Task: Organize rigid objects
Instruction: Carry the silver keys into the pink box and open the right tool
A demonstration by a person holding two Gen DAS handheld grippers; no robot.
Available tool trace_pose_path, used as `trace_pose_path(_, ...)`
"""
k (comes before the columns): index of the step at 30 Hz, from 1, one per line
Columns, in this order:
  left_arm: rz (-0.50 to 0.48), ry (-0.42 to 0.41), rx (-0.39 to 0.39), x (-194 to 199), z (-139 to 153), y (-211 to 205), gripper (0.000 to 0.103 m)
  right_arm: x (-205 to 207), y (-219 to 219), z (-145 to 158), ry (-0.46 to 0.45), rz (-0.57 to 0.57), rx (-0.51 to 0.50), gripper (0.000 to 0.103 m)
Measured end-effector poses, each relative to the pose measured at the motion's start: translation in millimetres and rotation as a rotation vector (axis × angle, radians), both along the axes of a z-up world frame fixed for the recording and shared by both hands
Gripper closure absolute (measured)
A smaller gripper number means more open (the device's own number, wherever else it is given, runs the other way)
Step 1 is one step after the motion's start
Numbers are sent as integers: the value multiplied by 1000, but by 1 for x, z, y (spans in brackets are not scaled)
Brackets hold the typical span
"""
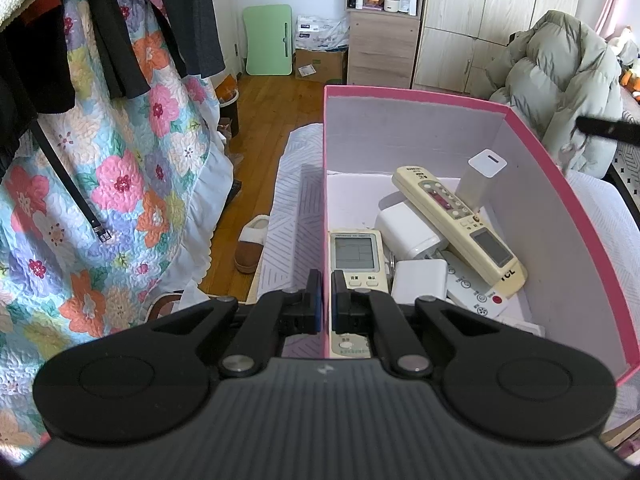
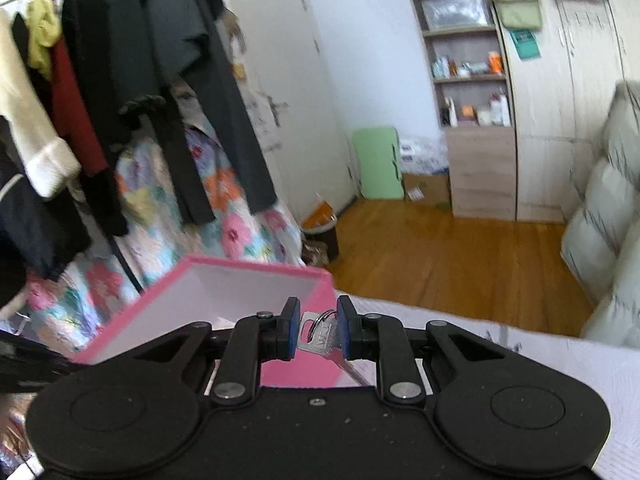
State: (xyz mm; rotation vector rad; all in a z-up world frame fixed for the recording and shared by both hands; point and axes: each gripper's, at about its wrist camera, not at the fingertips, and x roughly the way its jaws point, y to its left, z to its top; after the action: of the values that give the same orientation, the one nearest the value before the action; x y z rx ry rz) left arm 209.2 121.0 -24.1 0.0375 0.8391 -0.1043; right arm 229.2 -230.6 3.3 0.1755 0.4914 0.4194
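A pink box [image 1: 532, 128] with white inner walls stands on the bed. It holds a cream TCL remote [image 1: 460, 228], a remote with a screen [image 1: 356, 256], white chargers [image 1: 412, 232] and a white remote with a red button [image 1: 480, 292]. My left gripper [image 1: 326, 300] is shut on the box's left wall, one finger on each side of it. My right gripper [image 2: 318, 330] is shut on silver keys on a ring [image 2: 320, 334], held above the corner of the pink box [image 2: 168, 300].
A clothes rack with dark garments [image 2: 168, 80] and a floral quilt [image 1: 120, 168] stand to the left. A slipper [image 1: 250, 248] lies on the wooden floor [image 1: 276, 120]. A puffy coat [image 1: 560, 80], wardrobe and shelves [image 2: 472, 92] are at the back right.
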Motion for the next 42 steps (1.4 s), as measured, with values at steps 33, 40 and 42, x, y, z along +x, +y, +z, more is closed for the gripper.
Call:
trace_pose_path(33,4,2,-2,1,0,-1,100,9,85,13,111,249,-55,80)
trace_pose_path(40,7,4,7,1,-2,-5,100,60,133,0,267,323,-75,80)
trace_pose_path(42,4,5,13,2,-2,-6,100,69,145,-5,280,314,-86,80)
